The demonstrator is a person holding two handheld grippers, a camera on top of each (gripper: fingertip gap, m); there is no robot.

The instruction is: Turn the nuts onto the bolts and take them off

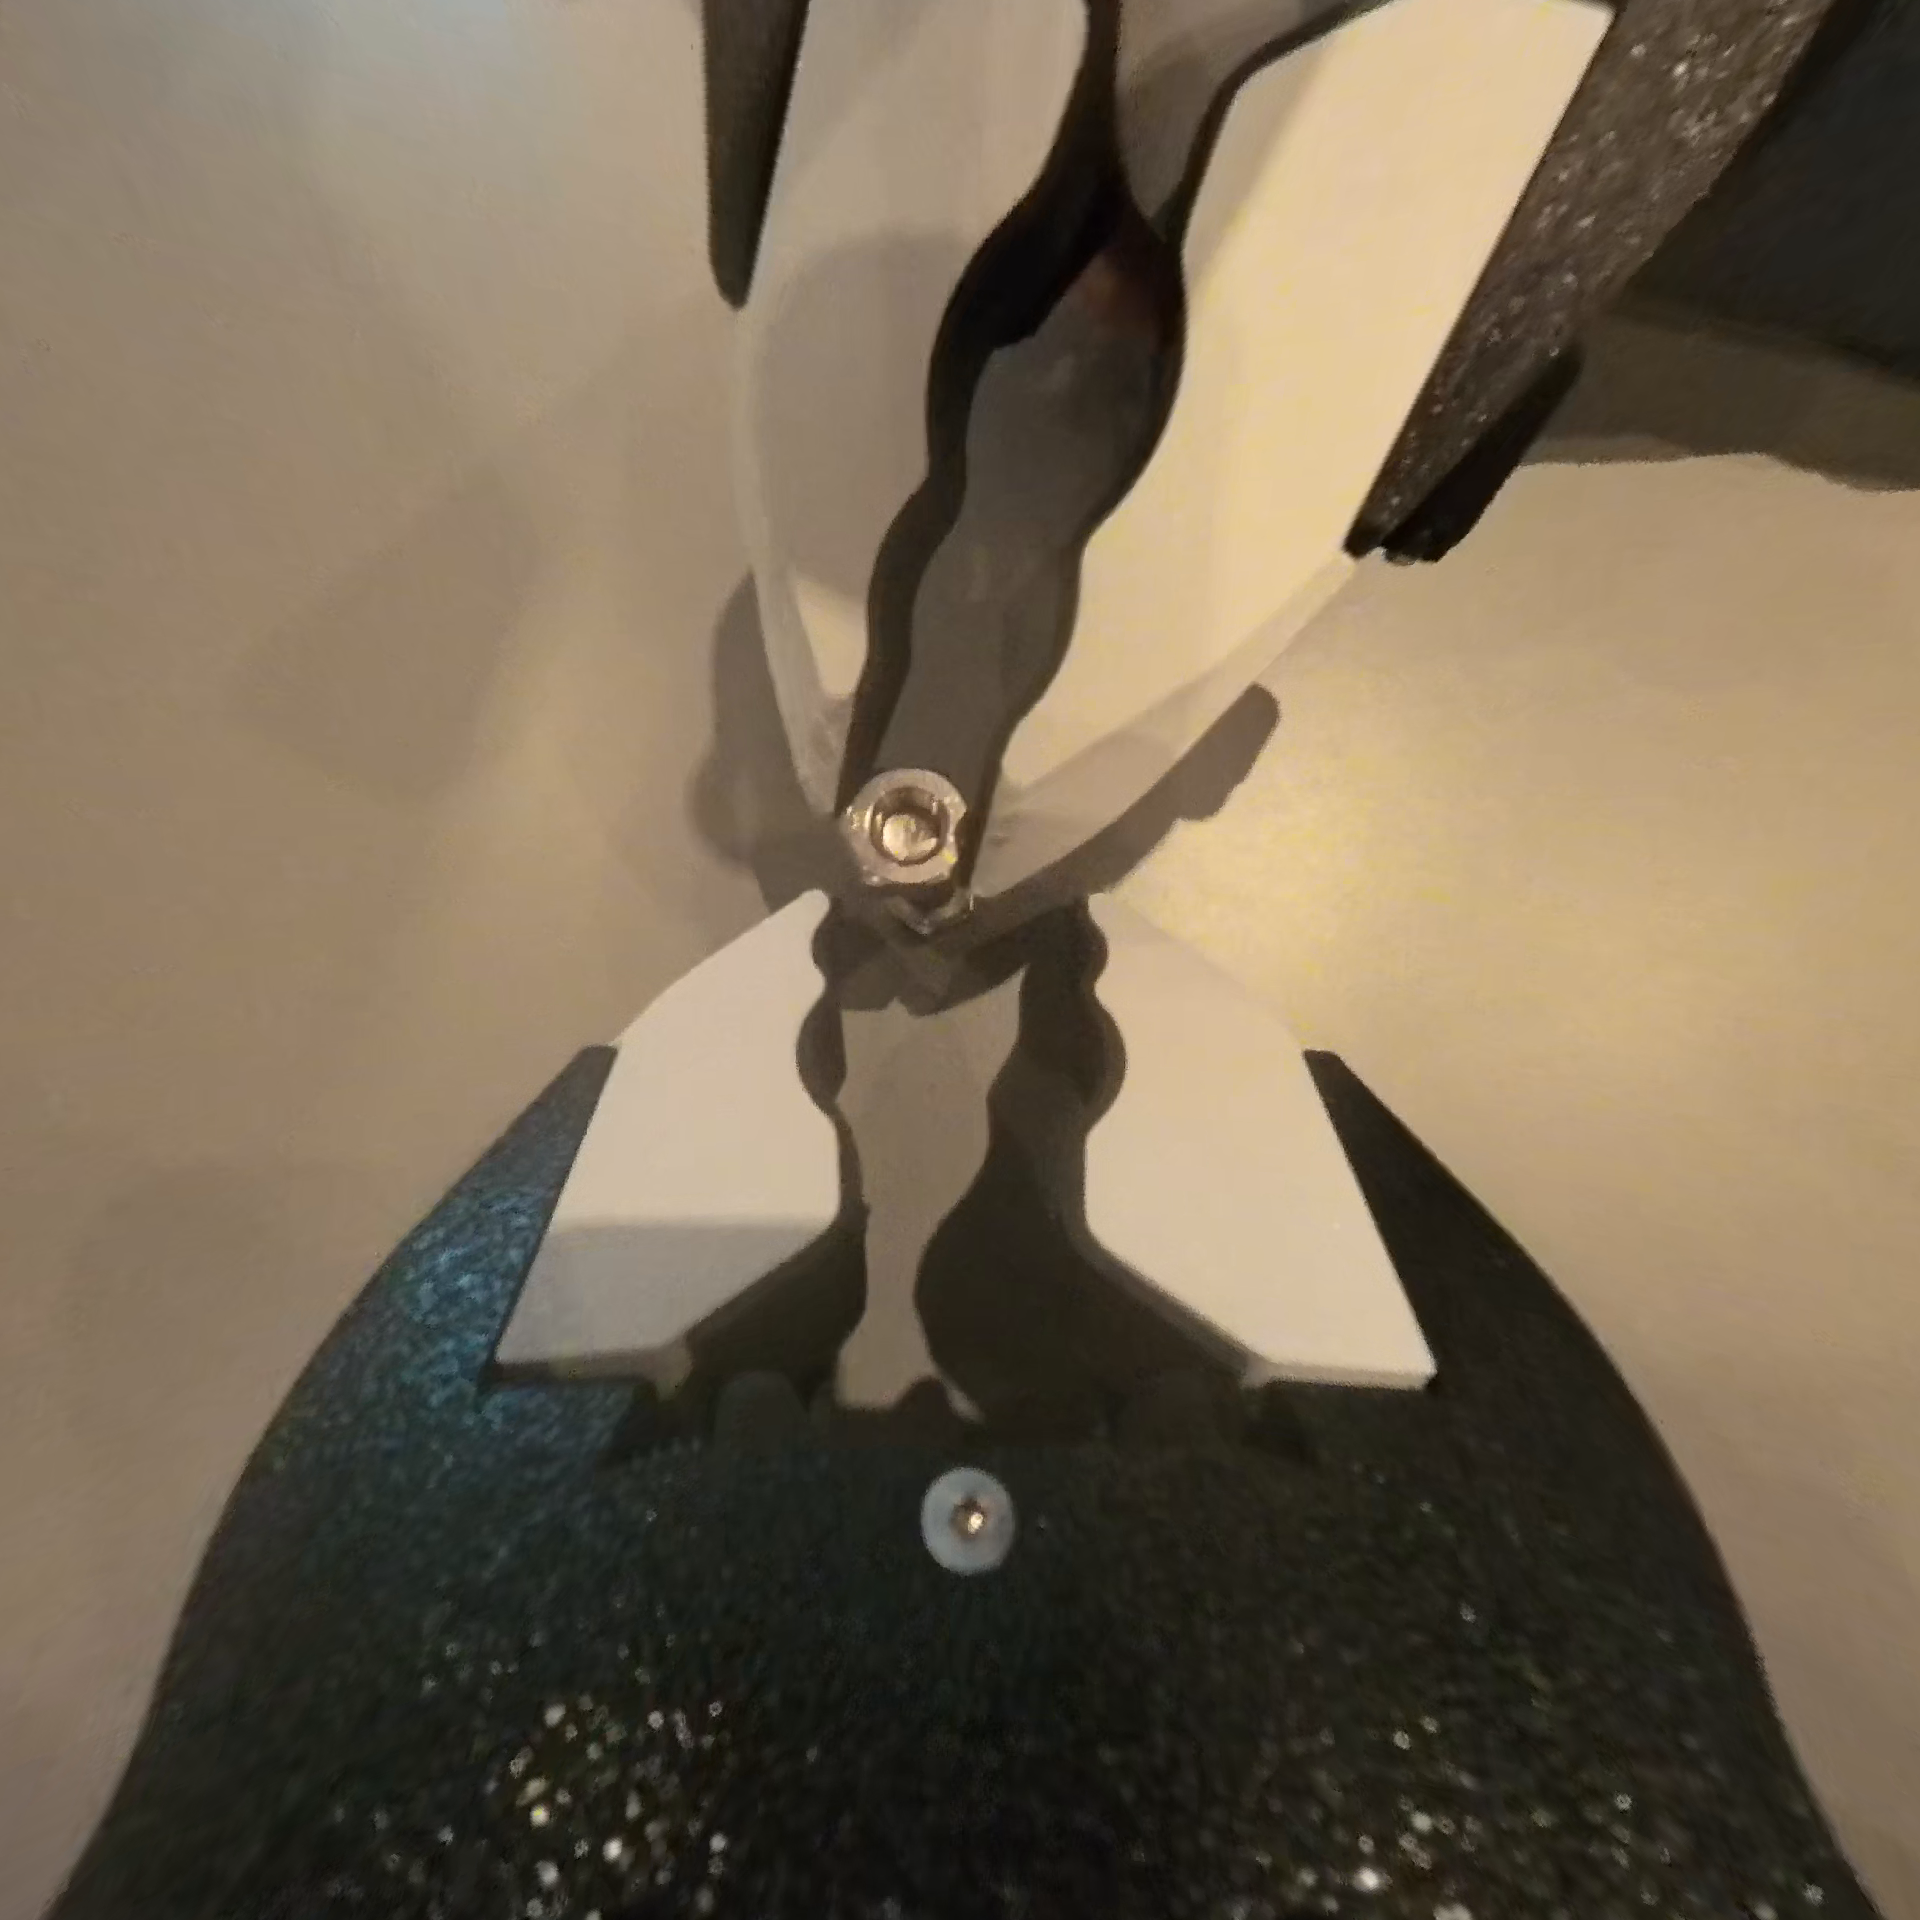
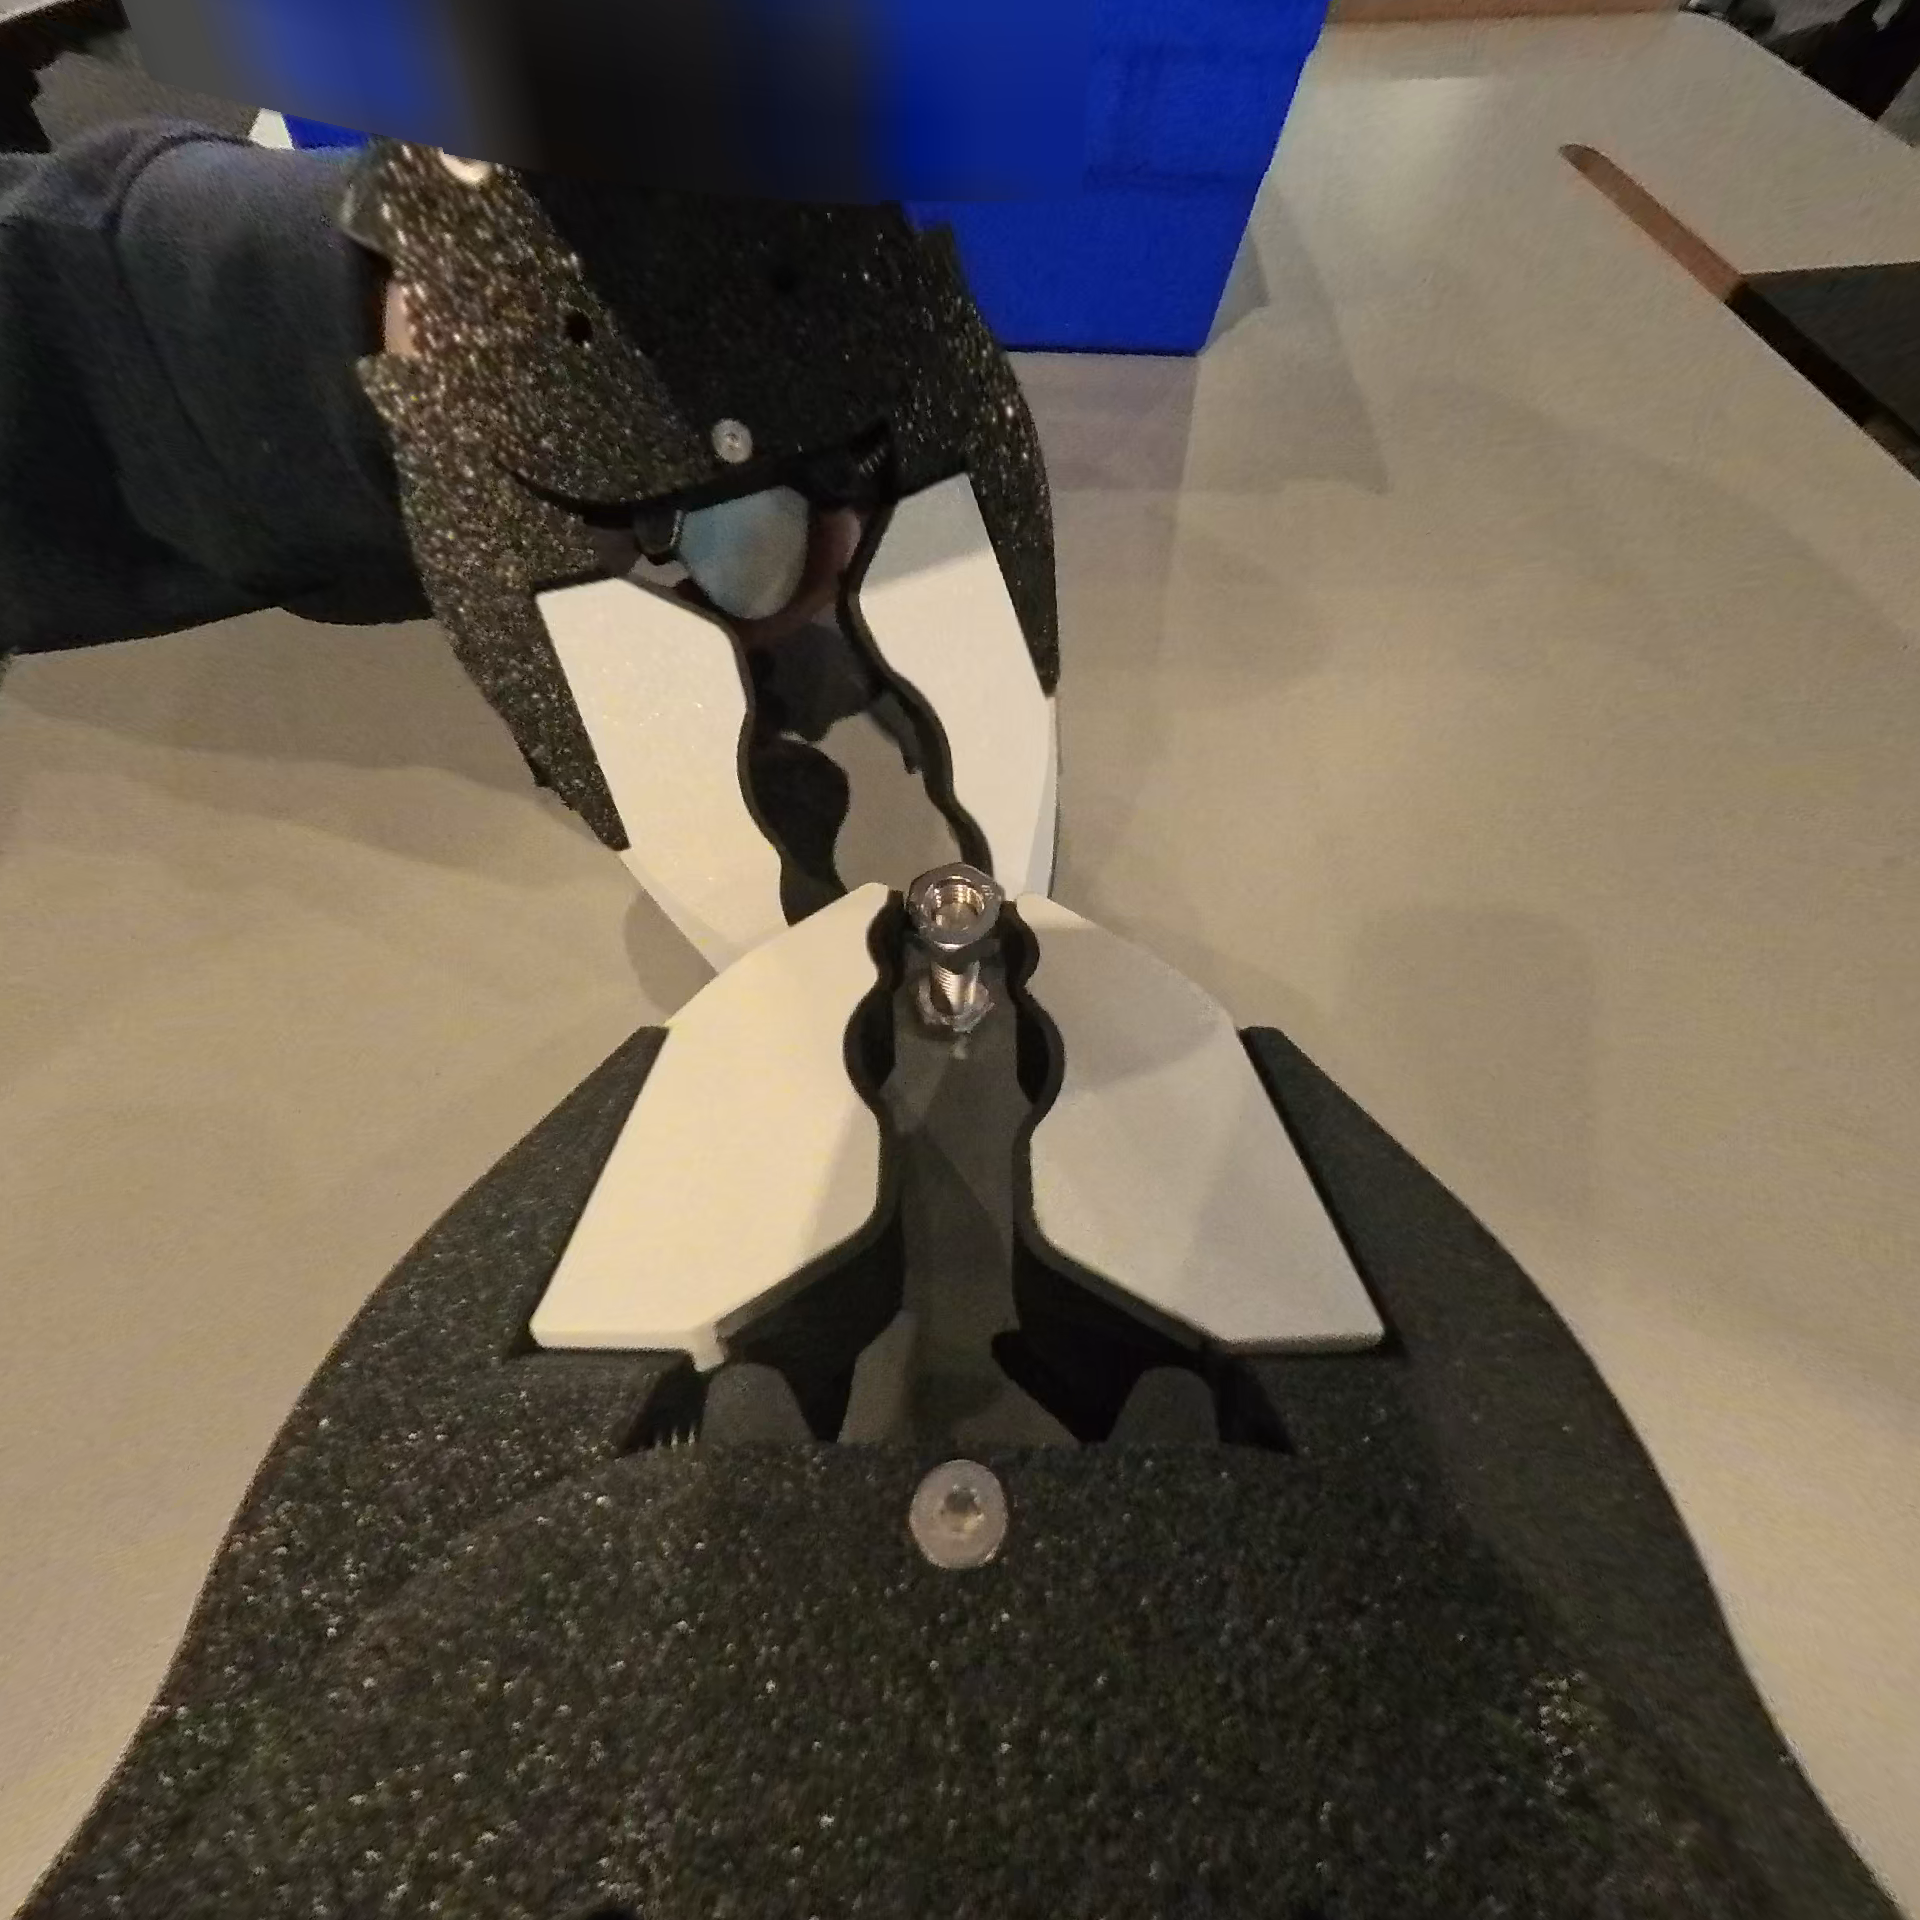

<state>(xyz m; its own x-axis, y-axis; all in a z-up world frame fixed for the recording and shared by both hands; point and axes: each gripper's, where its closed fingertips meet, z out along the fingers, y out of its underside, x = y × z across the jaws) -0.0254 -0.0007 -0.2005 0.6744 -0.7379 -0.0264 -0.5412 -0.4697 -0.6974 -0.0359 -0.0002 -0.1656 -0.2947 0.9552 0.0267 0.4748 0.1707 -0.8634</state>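
Steel bolt (image 2: 951, 951) and hex nut (image 2: 952, 937) pinched between two grippers above a beige table (image 2: 1455, 831).

Right gripper (image 2: 951, 961) clenches the threaded bolt at its tips; the left gripper (image 2: 914, 883), reaching in from 11 o'clock, grips its far end, jaws nearly closed.

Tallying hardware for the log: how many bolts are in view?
1: the bolt stands clamped in the right gripper, its top nut in the left gripper. Others may be hidden.
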